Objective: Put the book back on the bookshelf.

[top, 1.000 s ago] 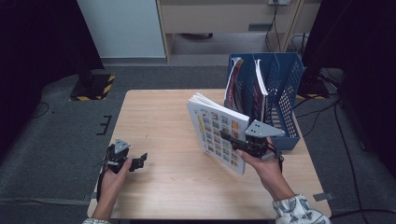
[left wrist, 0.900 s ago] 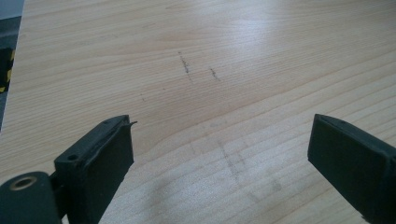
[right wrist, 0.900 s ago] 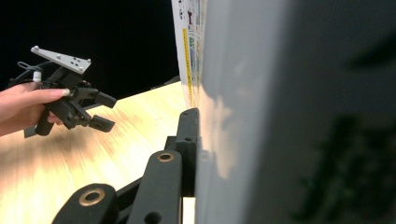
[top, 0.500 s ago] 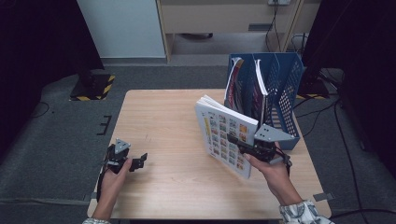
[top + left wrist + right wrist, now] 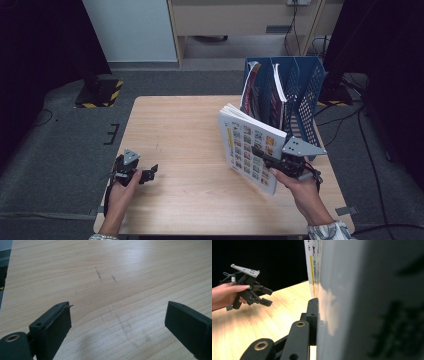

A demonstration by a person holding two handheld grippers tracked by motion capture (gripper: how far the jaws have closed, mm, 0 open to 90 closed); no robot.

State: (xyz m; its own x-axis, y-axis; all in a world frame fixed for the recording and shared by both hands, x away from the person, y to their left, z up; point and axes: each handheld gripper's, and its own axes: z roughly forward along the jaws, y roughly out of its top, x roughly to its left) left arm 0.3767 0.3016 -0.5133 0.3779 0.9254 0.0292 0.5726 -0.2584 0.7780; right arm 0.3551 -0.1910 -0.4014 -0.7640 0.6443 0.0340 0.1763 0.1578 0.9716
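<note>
My left gripper [image 5: 148,174] low over the table [image 5: 185,130] near its left edge, jaws spread wide on nothing, my right gripper [image 5: 266,159] clamping the picture book [image 5: 250,145] upright above the table's right side, just beside the blue file rack [image 5: 305,95] of magazines [image 5: 257,90].

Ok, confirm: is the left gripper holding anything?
No, the left gripper has its jaws apart over the bare table.
</note>
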